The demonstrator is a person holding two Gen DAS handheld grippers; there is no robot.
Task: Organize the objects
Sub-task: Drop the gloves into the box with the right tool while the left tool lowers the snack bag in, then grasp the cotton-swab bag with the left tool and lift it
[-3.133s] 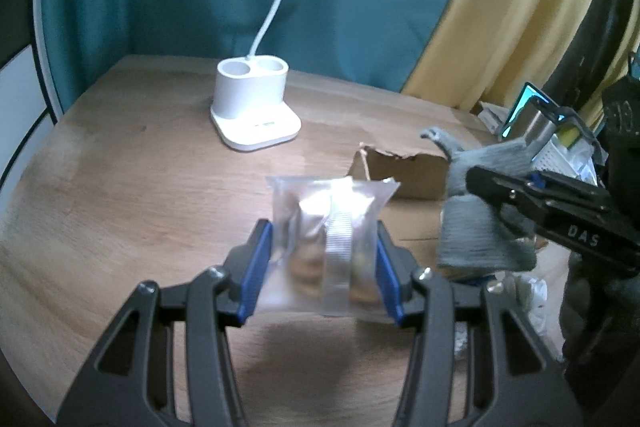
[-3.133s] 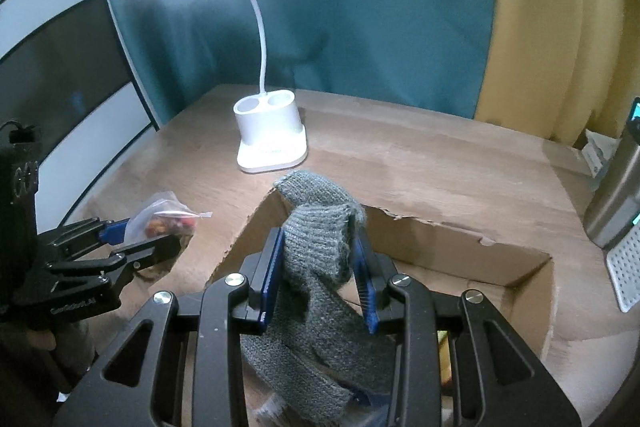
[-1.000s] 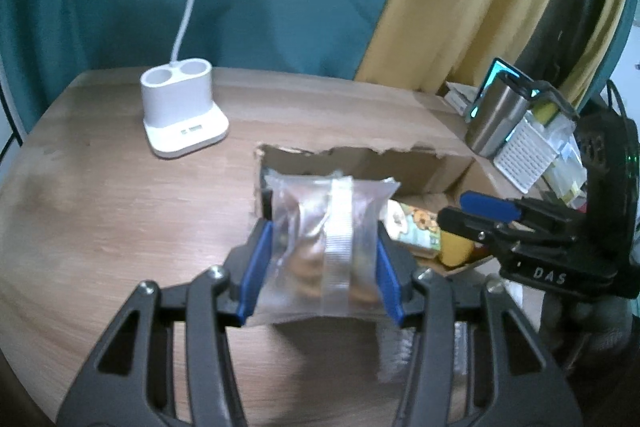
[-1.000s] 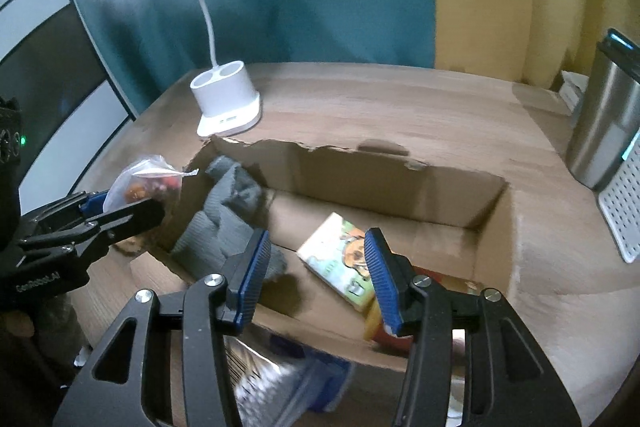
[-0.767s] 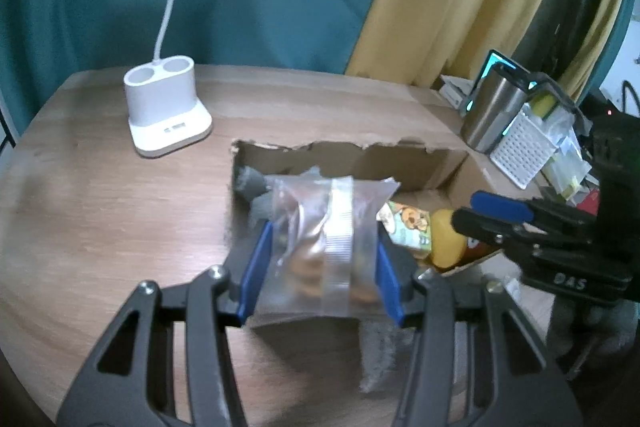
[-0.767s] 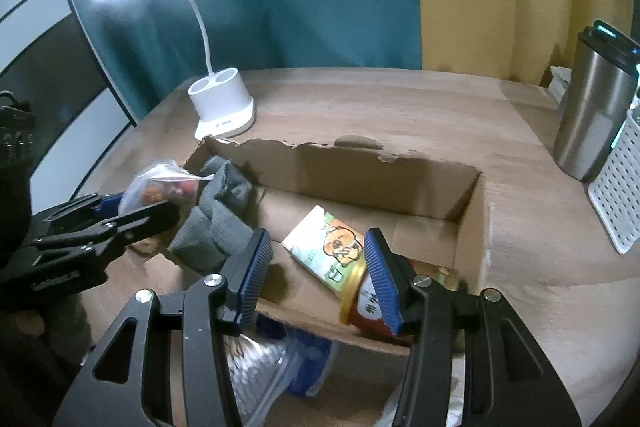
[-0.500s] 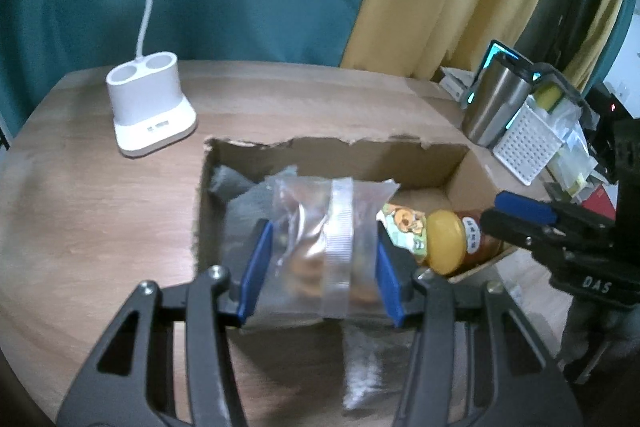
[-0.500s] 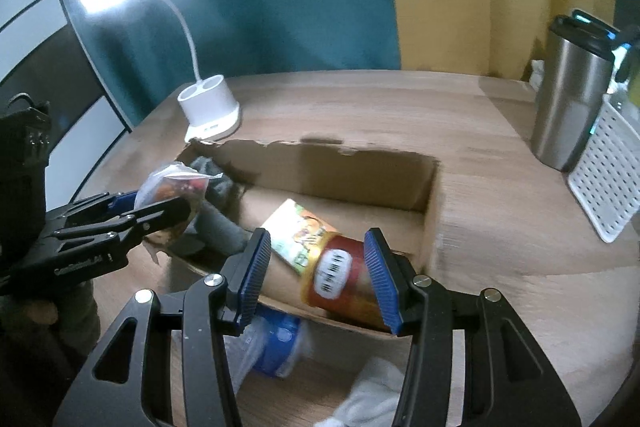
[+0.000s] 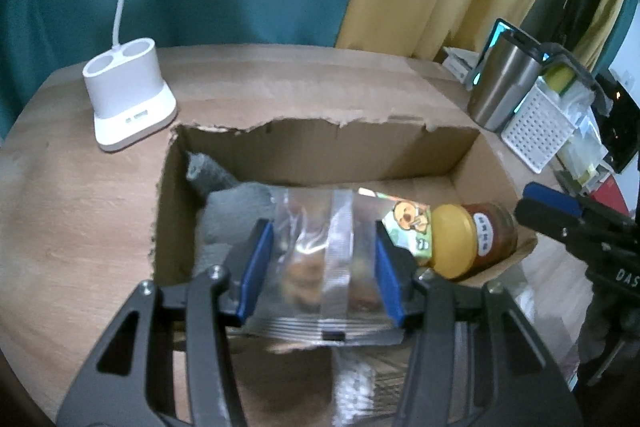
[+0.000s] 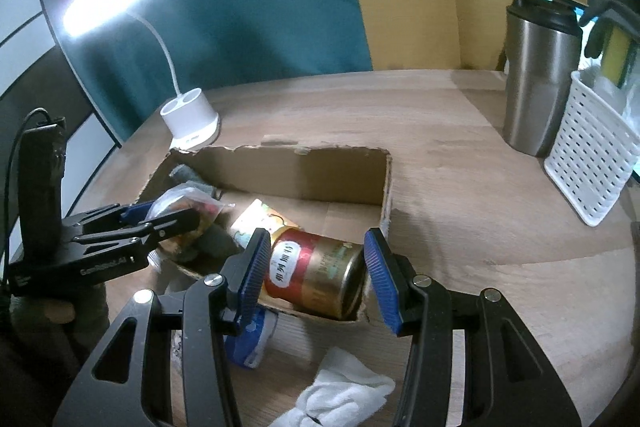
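My left gripper [image 9: 324, 259] is shut on a clear snack bag [image 9: 312, 227] with a tape strip and holds it above the near left part of an open cardboard box [image 9: 328, 155]. In the box lie a grey glove [image 9: 236, 207], a colourful packet [image 9: 408, 223] and a yellow-lidded jar [image 9: 472, 239] on its side. The right wrist view shows the left gripper [image 10: 160, 217] with the snack bag [image 10: 184, 207] at the box's [image 10: 304, 171] left end. My right gripper [image 10: 318, 275] is open and empty, hovering over the jar [image 10: 316, 271] at the near edge.
A white lamp base [image 9: 128, 103] stands left of the box. At the right stand a steel tumbler [image 10: 540, 79] and a white perforated basket [image 10: 592, 155]. In front of the box lie a white cloth [image 10: 344, 387] and a blue packet [image 10: 248, 343].
The right gripper let go of the grey glove, which now lies in the box, and slid right to above the jar. The left gripper carried the snack bag over the box.
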